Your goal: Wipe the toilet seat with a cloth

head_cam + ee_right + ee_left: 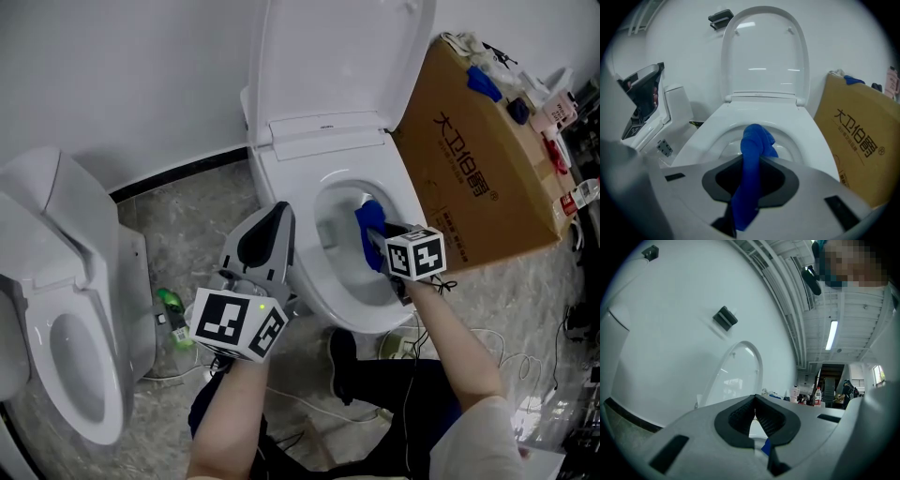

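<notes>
Cloth (752, 154) clamped between closed jaws of right gripper (752, 174), bunched end poking forward over bowl (339, 234), long axis toward raised lid (342, 56). Right rim of toilet seat (405, 202) just beside and below; contact unclear. Left gripper (275, 217) off seat's left edge, tips together, empty, farther from the cloth.

Cardboard box (487, 178) just beside toilet seat (287, 192)

left gripper (279, 217): near left, fingers together, empty, pointing far | right gripper (375, 234): further right, fingers clamped on cloth (751, 140), pointing far-left | left forearm (225, 412), right forearm (461, 349): bare, reaching forward
</notes>
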Action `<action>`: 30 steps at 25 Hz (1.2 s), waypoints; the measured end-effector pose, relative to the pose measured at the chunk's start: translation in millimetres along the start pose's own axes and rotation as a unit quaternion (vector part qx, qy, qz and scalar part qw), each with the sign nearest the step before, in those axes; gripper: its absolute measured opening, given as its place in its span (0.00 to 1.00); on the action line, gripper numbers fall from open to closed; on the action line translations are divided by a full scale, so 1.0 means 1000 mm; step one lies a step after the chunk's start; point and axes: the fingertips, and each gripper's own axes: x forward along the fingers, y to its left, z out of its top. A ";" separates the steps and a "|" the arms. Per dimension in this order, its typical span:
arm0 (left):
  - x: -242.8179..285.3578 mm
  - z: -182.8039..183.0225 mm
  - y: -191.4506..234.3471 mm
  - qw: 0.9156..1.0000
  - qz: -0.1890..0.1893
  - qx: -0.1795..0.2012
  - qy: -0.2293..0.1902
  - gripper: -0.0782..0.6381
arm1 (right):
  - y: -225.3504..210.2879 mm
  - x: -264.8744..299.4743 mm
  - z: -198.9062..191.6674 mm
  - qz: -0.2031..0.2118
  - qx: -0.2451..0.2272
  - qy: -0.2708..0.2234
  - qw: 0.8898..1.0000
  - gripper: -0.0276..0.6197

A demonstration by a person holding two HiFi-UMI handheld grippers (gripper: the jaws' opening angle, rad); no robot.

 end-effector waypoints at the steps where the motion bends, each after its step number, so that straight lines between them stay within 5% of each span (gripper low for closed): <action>1: 0.000 0.000 -0.001 1.000 -0.001 0.001 0.000 0.12 | 0.005 0.001 0.000 0.005 0.000 0.000 1.000 0.15; 13: -0.005 0.006 0.003 1.000 0.002 -0.002 -0.006 0.12 | 0.060 0.013 0.006 0.052 0.013 -0.008 0.999 0.16; 24: -0.010 0.009 0.003 1.000 -0.001 -0.003 -0.008 0.12 | 0.119 0.022 0.012 0.119 0.071 -0.014 0.990 0.15; 30: -0.013 0.012 0.005 1.000 0.000 0.000 -0.010 0.12 | 0.131 0.021 0.018 0.108 0.056 -0.022 0.992 0.16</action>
